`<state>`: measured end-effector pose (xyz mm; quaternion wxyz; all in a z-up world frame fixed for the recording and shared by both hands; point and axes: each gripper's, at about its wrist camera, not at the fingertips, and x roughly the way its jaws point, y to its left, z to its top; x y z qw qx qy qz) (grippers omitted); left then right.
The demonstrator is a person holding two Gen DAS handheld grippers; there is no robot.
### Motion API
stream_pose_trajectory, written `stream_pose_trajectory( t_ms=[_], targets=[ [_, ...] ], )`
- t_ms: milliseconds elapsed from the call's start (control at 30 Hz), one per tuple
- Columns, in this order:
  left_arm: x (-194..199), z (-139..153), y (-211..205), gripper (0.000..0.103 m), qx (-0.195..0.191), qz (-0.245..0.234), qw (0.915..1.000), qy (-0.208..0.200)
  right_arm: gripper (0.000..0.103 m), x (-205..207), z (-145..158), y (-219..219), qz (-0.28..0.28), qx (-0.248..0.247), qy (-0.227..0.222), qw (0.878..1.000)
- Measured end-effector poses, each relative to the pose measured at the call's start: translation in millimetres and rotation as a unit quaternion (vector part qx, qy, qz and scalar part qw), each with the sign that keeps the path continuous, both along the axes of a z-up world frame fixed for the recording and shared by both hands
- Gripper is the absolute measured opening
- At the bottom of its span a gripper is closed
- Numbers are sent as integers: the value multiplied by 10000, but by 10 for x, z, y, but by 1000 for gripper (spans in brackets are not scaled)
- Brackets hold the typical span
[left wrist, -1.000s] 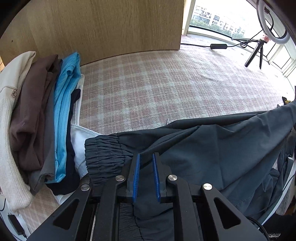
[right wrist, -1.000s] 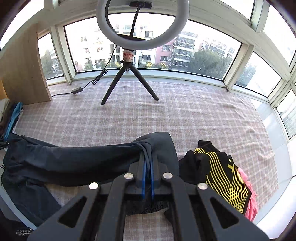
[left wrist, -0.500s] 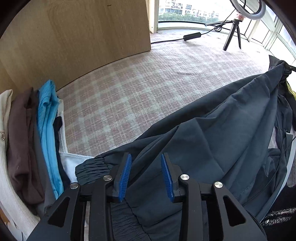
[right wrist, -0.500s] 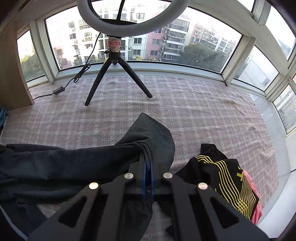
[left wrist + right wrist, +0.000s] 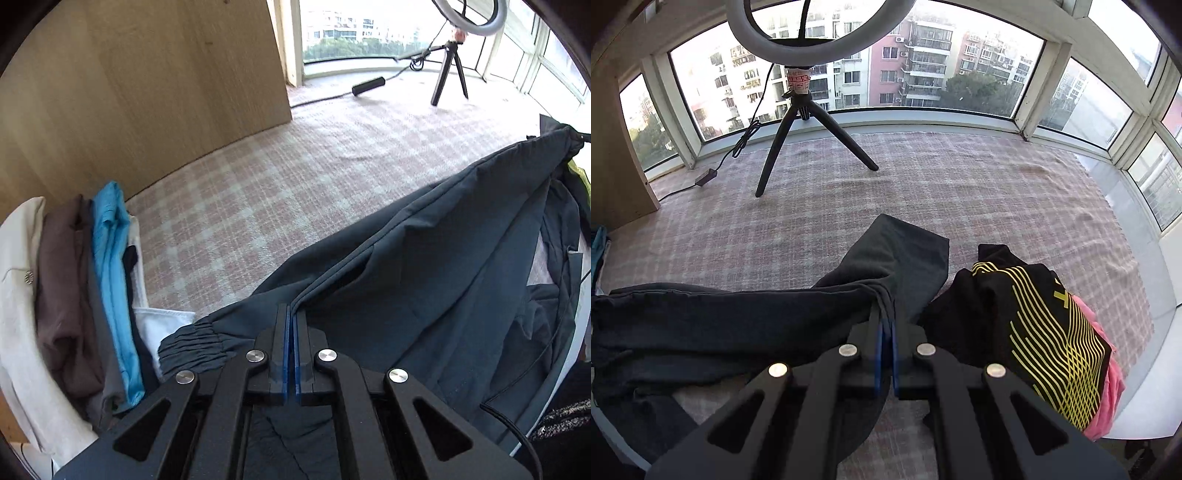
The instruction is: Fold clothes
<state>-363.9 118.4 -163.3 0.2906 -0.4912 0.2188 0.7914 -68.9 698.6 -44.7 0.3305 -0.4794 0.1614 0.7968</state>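
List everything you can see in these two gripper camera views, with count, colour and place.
dark slate-grey trousers: one, stretched between both grippers over the bed
plaid pink-and-white bed cover: one, under everything
stack of folded clothes: one pile, cream, brown, grey, bright blue, navy and white, at the left by the wooden panel
light wooden panel: one, behind the stack
black garment with yellow stripes: one, right of the trousers, on something pink
white ring light on black tripod: one, by the window
black cable with inline box: one, trailing from the light
left gripper: fingers just closed, pinching a trouser seam near the elastic cuff
right gripper: shut on bunched trouser fabric
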Motion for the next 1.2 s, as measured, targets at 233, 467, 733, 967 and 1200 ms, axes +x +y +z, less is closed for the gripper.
stream_pose_trajectory(
  t_ms=[233,467,733,967,1200],
  targets=[
    [337,1087,-566,1,637,926,9906,776,3,346,628,-400,-77,43,625,9980],
    [-227,1161,-320,1,394,960,9893,1021,3,21,903,-303,104,360,907,9952],
    [-1220,-342,323,1,-578,1303,9894,278,5,-1206,-362,450,192,364,70,9991],
    [-1218,-682,401,1,-922,1150,9891,3,24,-1282,-668,757,257,-202,-188,9993],
    [-1146,-646,294,2,-862,1294,9878,26,45,-600,-423,734,381,-381,70,9985]
  ],
)
